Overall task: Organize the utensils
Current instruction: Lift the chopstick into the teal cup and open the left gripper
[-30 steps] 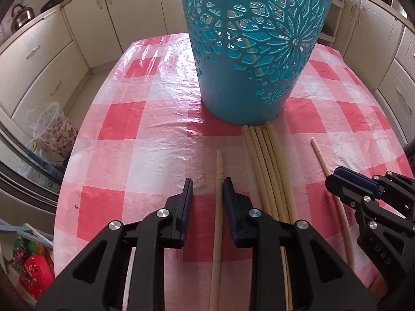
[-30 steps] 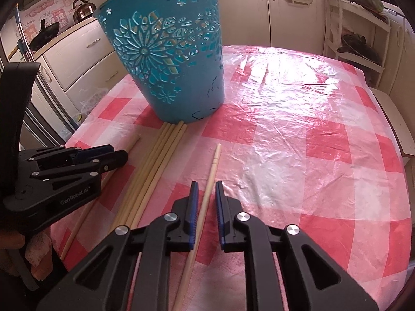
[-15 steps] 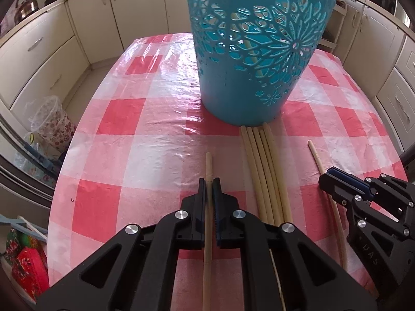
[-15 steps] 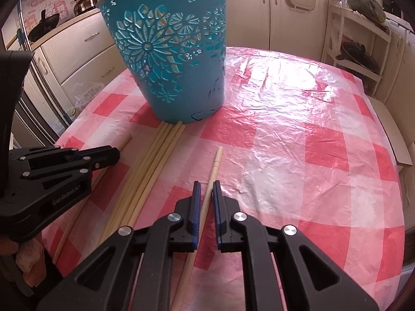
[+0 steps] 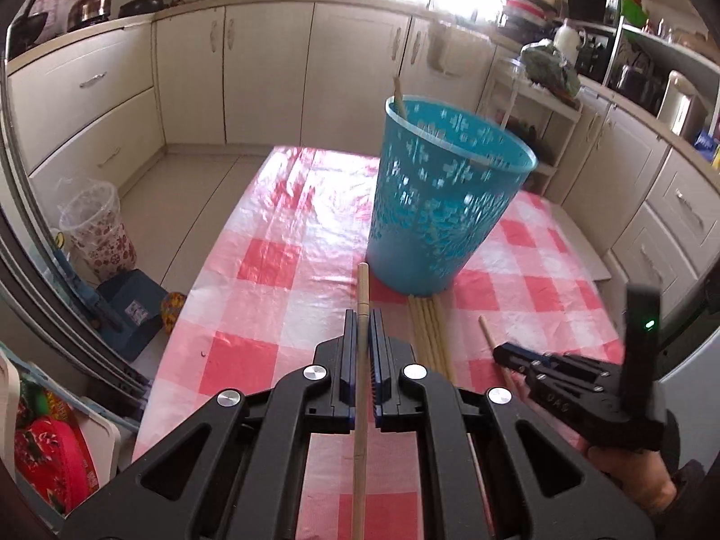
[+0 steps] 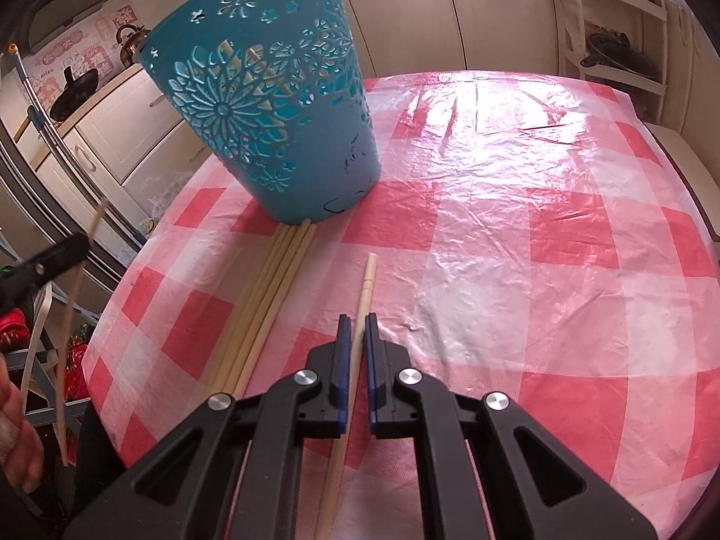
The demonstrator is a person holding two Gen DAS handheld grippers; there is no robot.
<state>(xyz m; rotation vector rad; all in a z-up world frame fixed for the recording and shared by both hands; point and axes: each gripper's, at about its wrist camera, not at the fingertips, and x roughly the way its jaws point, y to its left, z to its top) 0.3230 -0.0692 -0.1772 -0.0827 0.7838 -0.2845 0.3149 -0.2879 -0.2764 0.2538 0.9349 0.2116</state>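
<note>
1. Left wrist view: the left gripper (image 5: pixel 360 342) is clenched on a wooden chopstick (image 5: pixel 361 387), which sits above the checked tablecloth (image 5: pixel 270 265) and points toward the blue cut-out basket (image 5: pixel 443 207). One stick already leans inside the basket at its rim. A bundle of chopsticks (image 5: pixel 429 337) lies at the basket's foot.
2. Right wrist view: the right gripper (image 6: pixel 354 351) is clamped on another chopstick (image 6: pixel 360 315) that lies low over the cloth, just beside the bundle (image 6: pixel 261 306).
3. Risk, as a judgement: each stick is pinched along a thin round shaft, so it may swivel or slip. A long stick tip could also knock the light basket's rim and tilt it.
</note>
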